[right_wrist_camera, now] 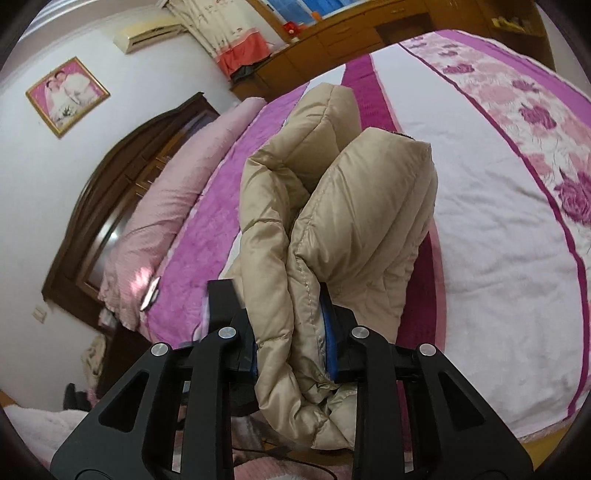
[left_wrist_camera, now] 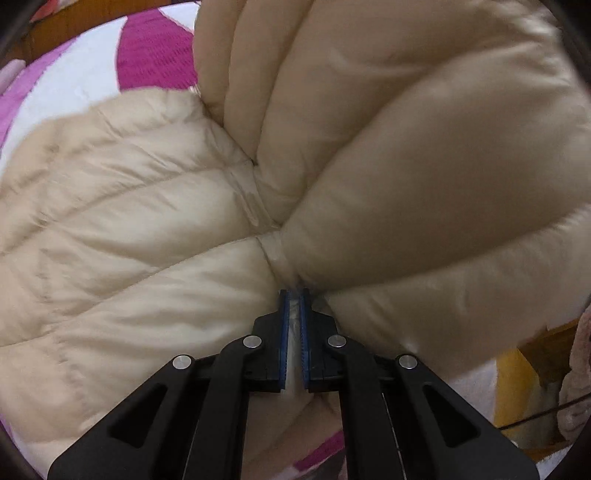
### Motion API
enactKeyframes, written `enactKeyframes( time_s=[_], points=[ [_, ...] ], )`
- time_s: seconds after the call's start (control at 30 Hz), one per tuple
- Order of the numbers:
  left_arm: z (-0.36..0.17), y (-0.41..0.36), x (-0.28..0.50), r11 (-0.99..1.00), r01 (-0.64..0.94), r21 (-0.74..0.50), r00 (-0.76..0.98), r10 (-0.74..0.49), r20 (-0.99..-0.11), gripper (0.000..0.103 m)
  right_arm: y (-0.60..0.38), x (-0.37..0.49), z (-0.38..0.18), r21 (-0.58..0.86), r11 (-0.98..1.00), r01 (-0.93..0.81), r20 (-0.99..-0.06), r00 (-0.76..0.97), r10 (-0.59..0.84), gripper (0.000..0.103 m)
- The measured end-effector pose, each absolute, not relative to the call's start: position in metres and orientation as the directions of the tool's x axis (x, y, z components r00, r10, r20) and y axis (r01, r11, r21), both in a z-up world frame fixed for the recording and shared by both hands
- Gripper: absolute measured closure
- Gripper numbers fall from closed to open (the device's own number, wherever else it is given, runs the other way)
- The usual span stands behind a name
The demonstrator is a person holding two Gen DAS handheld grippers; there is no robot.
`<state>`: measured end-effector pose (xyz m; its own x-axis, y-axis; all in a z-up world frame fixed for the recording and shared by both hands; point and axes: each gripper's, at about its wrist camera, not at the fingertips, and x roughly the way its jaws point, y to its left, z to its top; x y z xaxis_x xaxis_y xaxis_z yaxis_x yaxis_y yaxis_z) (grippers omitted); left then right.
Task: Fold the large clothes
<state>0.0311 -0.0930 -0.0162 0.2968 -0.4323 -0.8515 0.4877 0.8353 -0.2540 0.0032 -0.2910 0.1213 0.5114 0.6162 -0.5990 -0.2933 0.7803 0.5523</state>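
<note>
Home bedroom. Big bed (right_wrist_camera: 480,240) w/ pink-purple floral cover fills the right wrist view from 12 to 4 o'clock; dark wood headboard (right_wrist_camera: 96,206) and pink pillows (right_wrist_camera: 166,221) at 9. Framed wedding photo (right_wrist_camera: 67,94) at 10, wall AC unit (right_wrist_camera: 147,35) and curtains (right_wrist_camera: 225,33) at 11, wood cabinets (right_wrist_camera: 332,40) at 12.

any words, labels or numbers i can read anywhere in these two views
None can be read.
The beige puffer jacket, held by both claws, shows no label or brand.
The framed photo on the wall shows two people, no caption.
The small red item on the wooden desk is too small and blurred to read.
</note>
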Motion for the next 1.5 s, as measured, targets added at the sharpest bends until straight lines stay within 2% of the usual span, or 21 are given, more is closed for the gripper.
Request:
enactKeyframes(
  time_s=[0.13, 0.23, 0.33, 0.37, 0.4, 0.43, 0.57, 0.63, 0.83, 1.0, 1.2, 1.43, 1.5],
  points=[
    [0.017, -0.053, 0.016, 0.859, 0.465, -0.214, 0.393, -0.417, -0.819, 0.096, -0.287, 0.006, 0.12, 0.529, 0.8, -0.283, -0.615, 0.522, 0.591, 0.077],
    [0.034, -0.007, 0.015, 0.912, 0.37, -0.178, 0.479, -0.351, -0.805, 0.093, -0.283, 0.007, 0.121, 0.527, 0.804, -0.276, -0.62, 0.523, 0.585, 0.077],
    [0.036, 0.037, 0.026, 0.953, 0.257, -0.161, 0.524, -0.278, -0.805, 0.092, -0.274, 0.01, 0.125, 0.525, 0.805, -0.276, -0.623, 0.52, 0.585, 0.078],
    [0.033, 0.049, 0.032, 0.961, 0.229, -0.156, 0.53, -0.257, -0.808, 0.09, -0.27, 0.011, 0.127, 0.525, 0.805, -0.277, -0.626, 0.516, 0.585, 0.078],
    [0.027, 0.059, 0.038, 0.967, 0.205, -0.153, 0.531, -0.241, -0.812, 0.083, -0.264, 0.013, 0.128, 0.525, 0.805, -0.278, -0.629, 0.51, 0.586, 0.078],
    [0.02, 0.067, 0.044, 0.969, 0.186, -0.162, 0.523, -0.237, -0.819, 0.083, -0.258, 0.015, 0.13, 0.524, 0.805, -0.279, -0.632, 0.506, 0.587, 0.078],
    [0.003, 0.074, 0.053, 0.948, 0.171, -0.269, 0.487, -0.319, -0.813, 0.084, -0.231, 0.024, 0.134, 0.521, 0.801, -0.295, -0.642, 0.483, 0.595, 0.078],
    [-0.001, 0.069, 0.05, 0.942, 0.194, -0.274, 0.488, -0.335, -0.806, 0.088, -0.212, 0.029, 0.132, 0.513, 0.801, -0.308, -0.656, 0.462, 0.597, 0.078],
    [-0.001, 0.067, 0.044, 0.933, 0.211, -0.292, 0.478, -0.359, -0.802, 0.088, -0.143, 0.045, 0.108, 0.455, 0.814, -0.36, -0.728, 0.376, 0.573, 0.078],
    [0.001, 0.08, 0.058, 0.931, 0.208, -0.301, 0.473, -0.365, -0.802, 0.088, -0.093, 0.048, 0.082, 0.381, 0.83, -0.408, -0.793, 0.317, 0.52, 0.072],
    [0.006, 0.112, 0.051, 0.942, 0.141, -0.306, 0.488, -0.335, -0.806, 0.088, -0.058, 0.056, 0.044, 0.364, 0.829, -0.425, -0.838, 0.239, 0.491, 0.063],
    [0.012, 0.139, 0.034, 0.952, 0.084, -0.293, 0.503, -0.294, -0.812, 0.088, -0.032, 0.055, 0.012, 0.35, 0.827, -0.44, -0.848, 0.226, 0.479, 0.057],
    [0.019, 0.141, 0.03, 0.95, 0.093, -0.299, 0.514, -0.302, -0.802, 0.088, -0.031, 0.053, 0.014, 0.355, 0.822, -0.446, -0.839, 0.236, 0.49, 0.049]
  ],
)
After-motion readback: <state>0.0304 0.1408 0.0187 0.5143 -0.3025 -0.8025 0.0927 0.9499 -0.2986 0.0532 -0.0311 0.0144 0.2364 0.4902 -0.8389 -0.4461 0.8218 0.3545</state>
